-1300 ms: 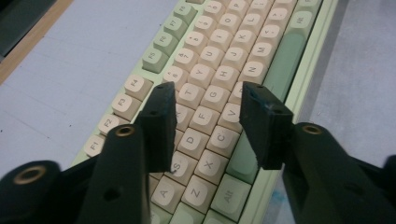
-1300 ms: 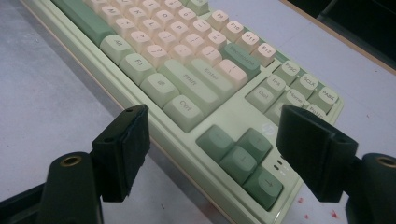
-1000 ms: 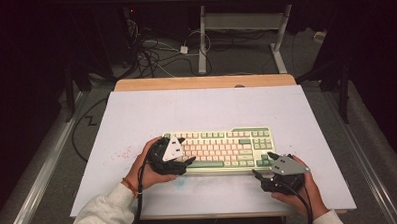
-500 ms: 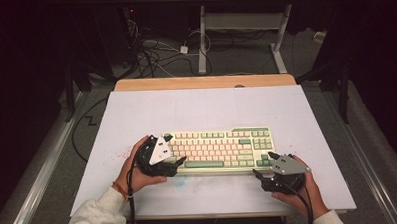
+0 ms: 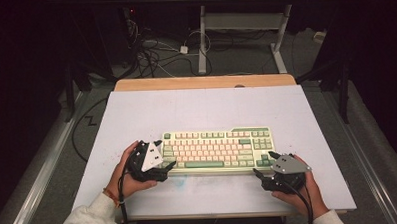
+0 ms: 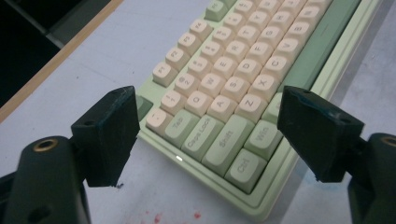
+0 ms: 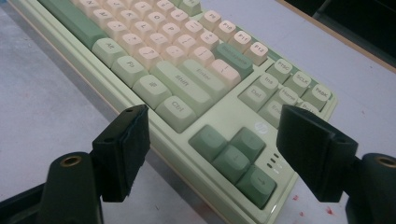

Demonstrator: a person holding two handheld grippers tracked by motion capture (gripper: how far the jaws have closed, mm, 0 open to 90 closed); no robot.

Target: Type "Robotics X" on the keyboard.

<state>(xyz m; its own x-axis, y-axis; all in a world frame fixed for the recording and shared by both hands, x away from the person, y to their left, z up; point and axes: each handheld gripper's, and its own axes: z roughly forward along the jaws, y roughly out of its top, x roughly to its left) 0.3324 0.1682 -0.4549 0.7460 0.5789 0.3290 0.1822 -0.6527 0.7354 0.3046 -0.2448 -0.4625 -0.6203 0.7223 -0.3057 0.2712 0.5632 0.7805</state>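
A pale green keyboard [image 5: 215, 149] with cream and green keys lies across the near half of the white table top [image 5: 206, 109]. My left gripper [image 5: 165, 154] is open at its left end, jaws either side of the near-left corner by the Ctrl and Tab keys. In the left gripper view the gripper [image 6: 205, 116] frames that corner of the keyboard [image 6: 243, 60] without touching it. My right gripper [image 5: 263, 163] is open at the near-right corner. The right gripper view has the gripper [image 7: 217, 121] straddling the arrow keys of the keyboard [image 7: 187, 56].
A wooden strip [image 5: 205, 82] edges the table's far side. Cables [image 5: 154, 53] and a metal desk frame [image 5: 243, 25] are on the floor beyond. Small red specks mark the table top near the keyboard's front edge.
My left gripper has drawn back to the left and slightly toward the person, from over the keyboard's left end to beside its corner. The right gripper has stayed put.
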